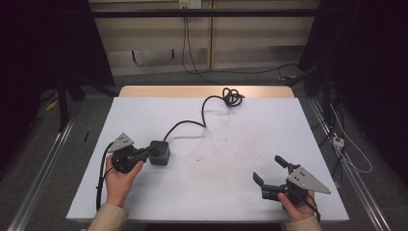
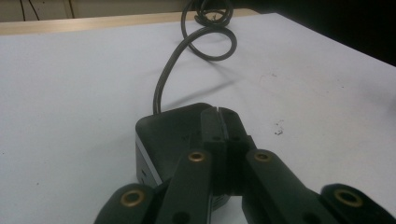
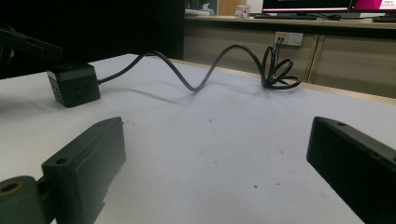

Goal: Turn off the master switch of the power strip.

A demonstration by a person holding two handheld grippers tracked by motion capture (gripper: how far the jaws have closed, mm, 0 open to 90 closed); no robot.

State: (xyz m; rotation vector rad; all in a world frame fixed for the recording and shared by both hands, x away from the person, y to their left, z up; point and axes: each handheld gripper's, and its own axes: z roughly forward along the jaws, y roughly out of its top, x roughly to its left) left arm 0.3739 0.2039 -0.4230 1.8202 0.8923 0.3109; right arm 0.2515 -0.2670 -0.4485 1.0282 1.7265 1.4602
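Left claw (image 1: 144, 153) closed against power cube (image 1: 159, 152).

One black cube socket box (image 1: 159, 152) with one cable (image 1: 202, 113) lies on one bench (image 1: 231, 192); two hand-held grippers: left (image 1: 146, 153), right (image 1: 269, 169).

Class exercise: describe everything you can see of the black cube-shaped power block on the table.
The power block is a small, dark cube with rounded corners, seemingly plastic, with socket slots on one side. It sits flat on the white table, left of centre. A dark cable runs from it to a coil at the far edge. The left gripper, jaws together, rests against it.
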